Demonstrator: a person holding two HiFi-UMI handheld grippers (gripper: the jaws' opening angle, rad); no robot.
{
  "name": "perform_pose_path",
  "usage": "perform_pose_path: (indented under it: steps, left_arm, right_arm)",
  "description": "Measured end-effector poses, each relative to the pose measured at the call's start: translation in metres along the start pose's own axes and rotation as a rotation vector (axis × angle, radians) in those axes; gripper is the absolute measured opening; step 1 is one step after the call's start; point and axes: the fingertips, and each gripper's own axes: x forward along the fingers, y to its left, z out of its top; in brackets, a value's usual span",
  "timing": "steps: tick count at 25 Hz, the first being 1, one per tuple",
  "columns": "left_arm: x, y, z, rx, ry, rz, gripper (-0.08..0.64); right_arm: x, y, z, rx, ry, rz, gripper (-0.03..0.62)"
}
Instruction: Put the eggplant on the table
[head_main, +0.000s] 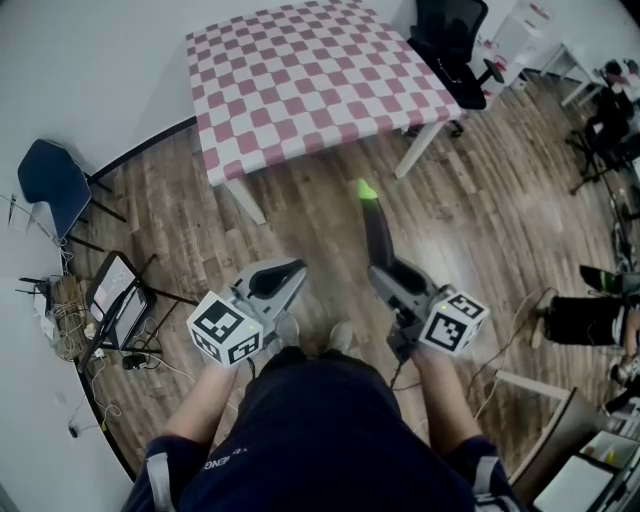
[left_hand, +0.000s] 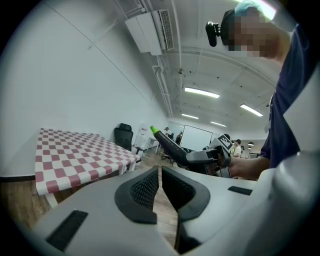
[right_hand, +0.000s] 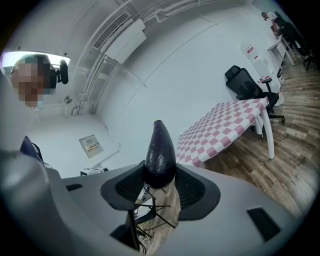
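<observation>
My right gripper (head_main: 380, 268) is shut on a dark purple eggplant (head_main: 377, 232) whose green stem end (head_main: 367, 189) points toward the table. In the right gripper view the eggplant (right_hand: 160, 152) sits upright between the two black pads (right_hand: 131, 186), held by its thick end. My left gripper (head_main: 296, 270) hangs beside it over the wooden floor, jaws shut with nothing in them. The left gripper view shows its jaws (left_hand: 160, 174) together, with the eggplant (left_hand: 169, 144) beyond. The table (head_main: 300, 85), under a pink-and-white checked cloth, stands ahead with nothing on it.
A black office chair (head_main: 452, 45) stands at the table's far right corner. A blue folding chair (head_main: 50, 175), a stand with a tablet (head_main: 115, 298) and loose cables lie at the left wall. A seated person's legs (head_main: 598, 318) are at the right.
</observation>
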Motion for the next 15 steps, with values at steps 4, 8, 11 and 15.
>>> perform_pose_path:
  steps: [4,8,11,15]
  left_arm:
    - [0.007,-0.002,-0.002,-0.005,0.01,0.001,0.041]
    - [0.013,-0.006,-0.013,-0.013,0.031,0.008,0.041]
    - [0.023,-0.007,-0.012,-0.013,0.036,0.011,0.041]
    - [0.042,-0.012,-0.006,0.0,0.033,0.012,0.041]
  right_arm:
    - [0.001,-0.009,0.0,0.017,0.005,-0.007,0.201]
    - [0.0,-0.017,-0.007,-0.008,0.025,-0.015,0.201]
    - [-0.004,-0.023,-0.003,-0.049,0.04,-0.028,0.201]
    - [-0.013,-0.036,0.005,-0.082,0.048,-0.039,0.201]
